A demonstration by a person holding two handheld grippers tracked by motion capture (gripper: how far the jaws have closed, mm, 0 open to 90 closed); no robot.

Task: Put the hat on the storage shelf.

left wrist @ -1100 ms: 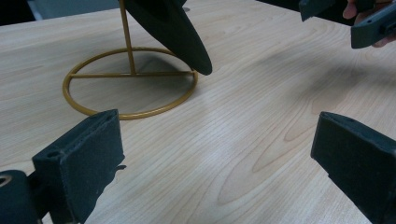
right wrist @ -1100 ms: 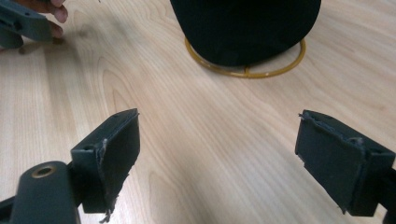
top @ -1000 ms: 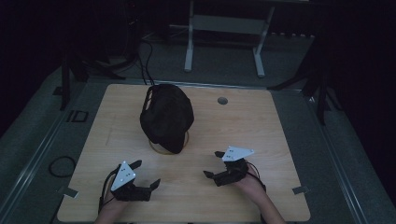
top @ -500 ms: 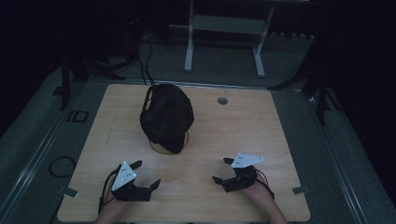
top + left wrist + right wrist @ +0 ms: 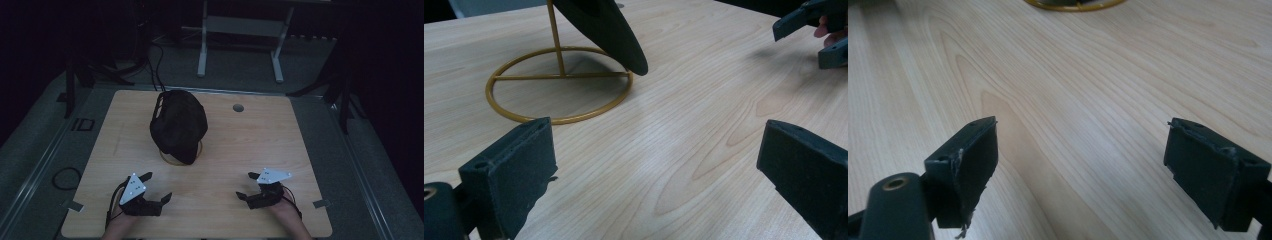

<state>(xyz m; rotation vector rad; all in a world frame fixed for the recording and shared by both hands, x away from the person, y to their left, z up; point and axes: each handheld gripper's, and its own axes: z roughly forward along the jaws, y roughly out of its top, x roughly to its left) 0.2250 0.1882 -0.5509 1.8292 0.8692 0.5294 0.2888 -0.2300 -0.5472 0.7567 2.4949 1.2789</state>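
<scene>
Black cap (image 5: 178, 125) sits on a gold wire stand (image 5: 558, 85), mid-table toward the far left. Left hand-held gripper (image 5: 157, 187) rests low at the near edge of the table (image 5: 260, 135), jaws spread wide, holding nothing. Right hand-held gripper (image 5: 246, 186) likewise wide open and empty (near right side), well apart from the cap.

Dim, murky high view, dark surroundings, brighter claw views, soft shadows, blurred near edges
</scene>
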